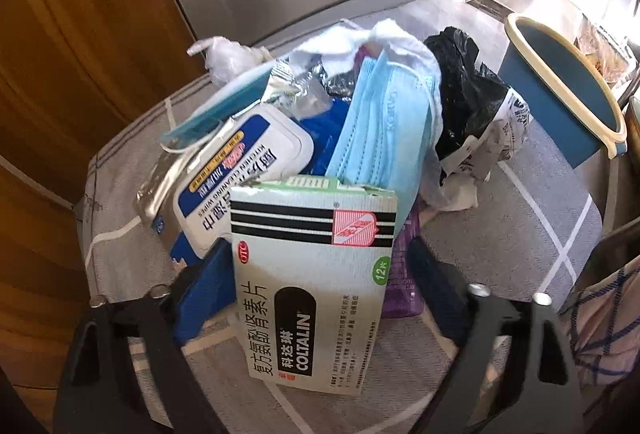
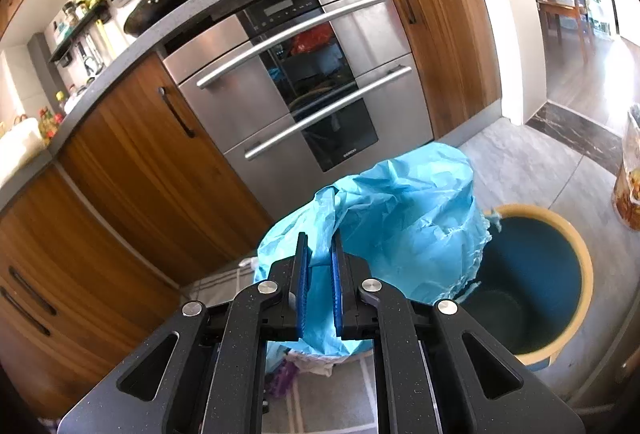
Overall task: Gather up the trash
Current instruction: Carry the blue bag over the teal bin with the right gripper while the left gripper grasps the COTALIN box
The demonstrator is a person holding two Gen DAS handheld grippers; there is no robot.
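1. My left gripper stands wide around the medicine box, pads not yet pressing; I'd close squarely on its sides.
2. My right gripper pinches the blue bag; bin at three o'clock.

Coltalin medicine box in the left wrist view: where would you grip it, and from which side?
Grip the Coltalin box across its narrow width, on its two long side edges, coming from above and the near end. It leans on the trash pile, printed face up, and the left gripper already straddles it; the long flat sides suit parallel pads.
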